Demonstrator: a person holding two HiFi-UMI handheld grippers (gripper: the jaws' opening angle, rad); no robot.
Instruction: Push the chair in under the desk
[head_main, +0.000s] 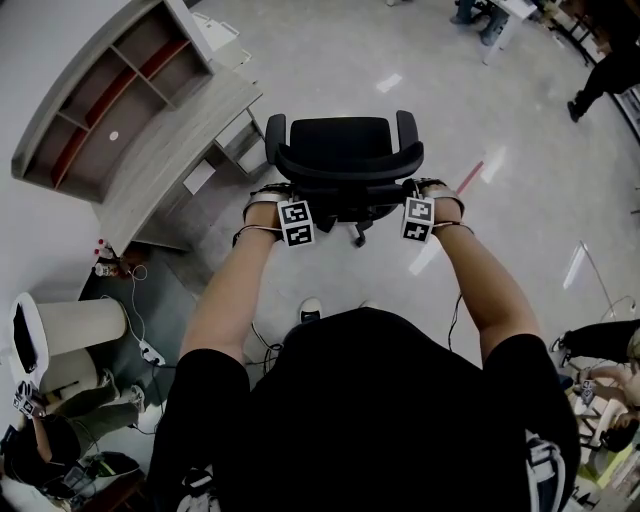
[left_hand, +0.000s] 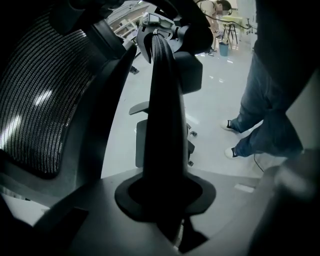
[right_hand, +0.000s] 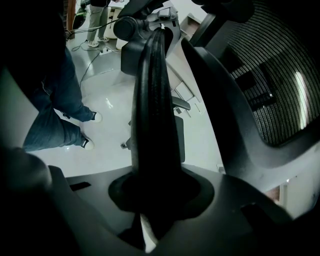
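A black office chair (head_main: 345, 150) stands in the middle of the head view, its seat facing away from me toward the pale wooden desk (head_main: 175, 150) at the upper left. My left gripper (head_main: 285, 198) is at the left end of the backrest's top edge and my right gripper (head_main: 425, 195) at the right end. In the left gripper view the black backrest rim (left_hand: 162, 100) runs straight up out of the left gripper (left_hand: 165, 200), whose jaws are shut on it; the mesh back (left_hand: 40, 100) fills the left. The right gripper (right_hand: 157, 195) is shut on the rim (right_hand: 155, 100) the same way.
A shelf unit (head_main: 110, 90) stands on the desk, with a drawer unit (head_main: 235, 140) under its near end. A white bin (head_main: 70, 335) and cables (head_main: 140, 340) lie at the left. My legs (left_hand: 265, 115) are behind the chair. Another person (head_main: 600, 80) stands at the far right.
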